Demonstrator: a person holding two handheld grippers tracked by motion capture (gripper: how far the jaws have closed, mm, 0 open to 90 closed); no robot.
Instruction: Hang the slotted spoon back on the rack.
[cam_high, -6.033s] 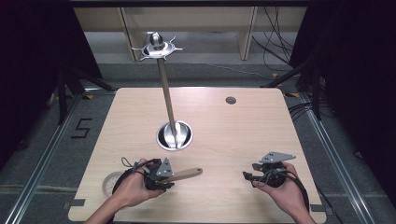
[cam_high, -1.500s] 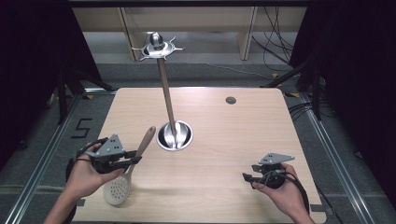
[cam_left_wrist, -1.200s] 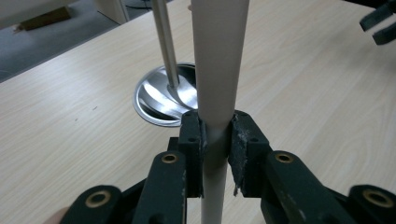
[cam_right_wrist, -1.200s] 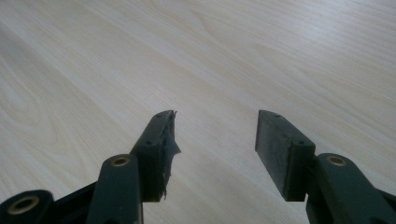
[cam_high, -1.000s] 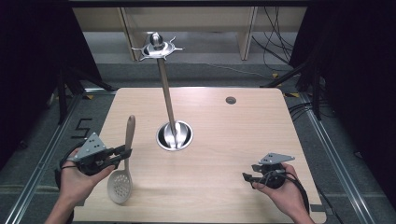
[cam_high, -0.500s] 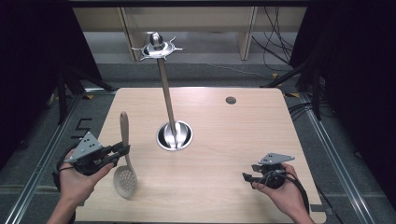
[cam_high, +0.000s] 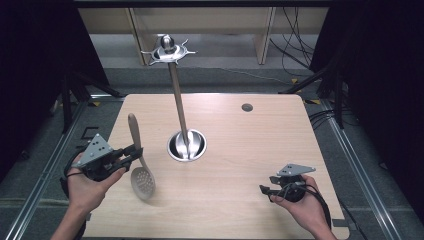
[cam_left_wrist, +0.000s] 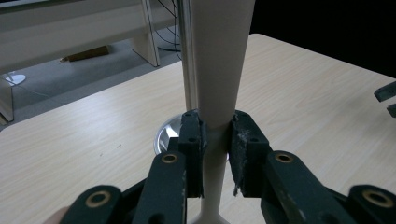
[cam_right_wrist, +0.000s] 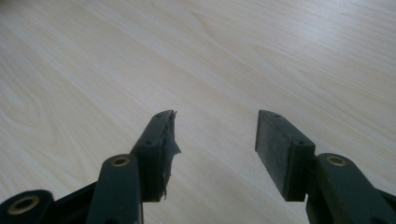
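Observation:
A slotted spoon (cam_high: 141, 172) with a wooden handle hangs upright above the table's left side, its perforated bowl down and handle up. My left gripper (cam_high: 134, 151) is shut on the handle near the bowel end; in the left gripper view the pale handle (cam_left_wrist: 218, 70) rises between the two pads (cam_left_wrist: 192, 140). A metal utensil stand (cam_high: 178, 102) with a round base (cam_high: 186, 146) and a hooked top (cam_high: 168, 48) rises at the table's middle. My right gripper (cam_high: 266, 189) rests low at the front right, open, with bare tabletop between its jaws (cam_right_wrist: 212, 128).
The light wooden table (cam_high: 250, 150) has a small dark hole (cam_high: 246, 107) near its far edge. Cables lie on the floor at the far right. Dark floor and rails flank the table on both sides.
My left hand has lifted the spoon off the table and turned it from lying flat to nearly upright, handle up. The right hand has stayed put.

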